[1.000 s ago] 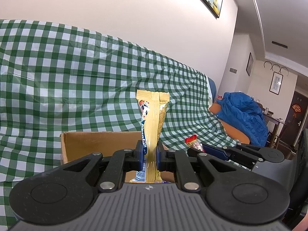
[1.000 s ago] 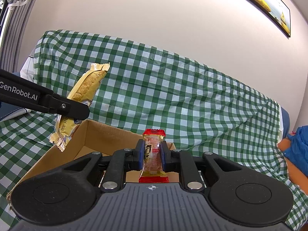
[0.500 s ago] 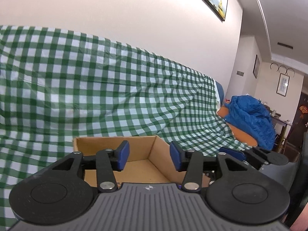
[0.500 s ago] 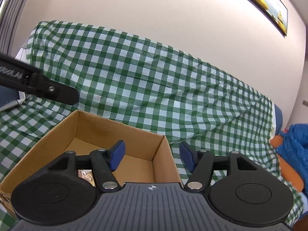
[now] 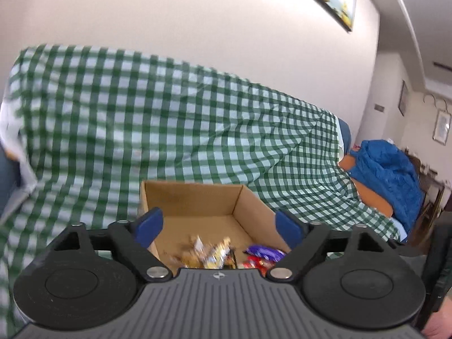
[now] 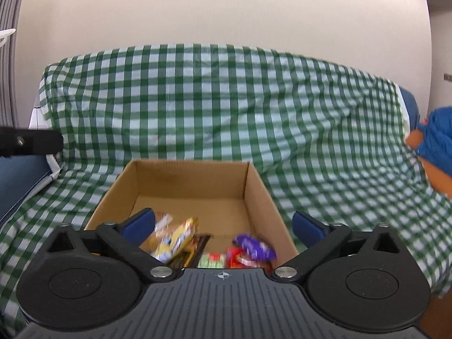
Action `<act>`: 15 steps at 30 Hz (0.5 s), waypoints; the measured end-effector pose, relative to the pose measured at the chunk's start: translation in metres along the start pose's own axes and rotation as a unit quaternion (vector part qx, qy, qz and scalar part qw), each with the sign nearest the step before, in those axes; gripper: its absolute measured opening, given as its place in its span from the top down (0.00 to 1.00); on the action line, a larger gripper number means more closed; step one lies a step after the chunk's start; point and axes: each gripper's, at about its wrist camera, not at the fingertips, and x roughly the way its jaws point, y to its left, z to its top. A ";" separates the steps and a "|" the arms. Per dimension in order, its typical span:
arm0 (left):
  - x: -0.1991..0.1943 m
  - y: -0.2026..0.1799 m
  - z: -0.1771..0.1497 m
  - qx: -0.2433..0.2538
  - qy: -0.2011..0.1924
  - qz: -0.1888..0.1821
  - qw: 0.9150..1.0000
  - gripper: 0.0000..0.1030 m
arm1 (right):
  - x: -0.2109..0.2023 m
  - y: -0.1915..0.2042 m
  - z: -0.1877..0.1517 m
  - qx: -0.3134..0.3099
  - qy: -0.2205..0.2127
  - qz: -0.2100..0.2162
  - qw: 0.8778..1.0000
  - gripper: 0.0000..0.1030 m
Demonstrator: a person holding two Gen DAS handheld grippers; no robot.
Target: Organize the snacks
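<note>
Two hand-held grippers hover at the near edge of an open brown cardboard box (image 6: 255, 195) set on a sofa draped in green-and-white checked cloth (image 6: 226, 104); the left gripper (image 5: 217, 224) and the right gripper (image 6: 223, 223) have both just been opening, and their blue-padded jaws now stand wide apart with nothing between them; the snacks lie in the box's near end: a yellow crinkled plastic packet (image 6: 176, 238) at the left, a purple foil wrapper (image 6: 255, 247) at the right, a red wrapper (image 6: 240, 258) under it and a green-and-white packet (image 6: 212, 260) between, all blurred; the far half of the box floor is bare; a rumpled blue garment (image 5: 389, 172) lies at the sofa's far right end, well apart from the box. The step in hand appears to be the release and withdrawal after a drop; done well, it means drawing each gripper up and back with the jaws held wide, so no pad catches a wrapper or nudges the thin cardboard wall; the next packets would sit better toward the bare far end, laid flat instead of heaped; whether more snacks remain outside the box cannot be told from either view.
</note>
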 end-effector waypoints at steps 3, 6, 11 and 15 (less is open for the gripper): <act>-0.007 -0.005 -0.032 0.006 0.002 -0.006 1.000 0.00 | -0.003 0.000 -0.008 0.006 0.017 -0.004 1.000 0.01; 0.010 -0.010 -0.046 0.033 0.054 0.039 0.997 0.00 | 0.000 0.003 -0.013 -0.001 0.029 -0.010 1.000 0.01; 0.034 0.002 -0.047 -0.002 0.092 0.068 0.993 0.00 | 0.006 0.003 -0.017 -0.001 0.041 -0.027 0.999 0.01; 0.047 0.010 -0.048 -0.023 0.125 0.083 0.988 0.00 | 0.016 -0.001 -0.018 0.020 0.073 -0.035 0.997 0.01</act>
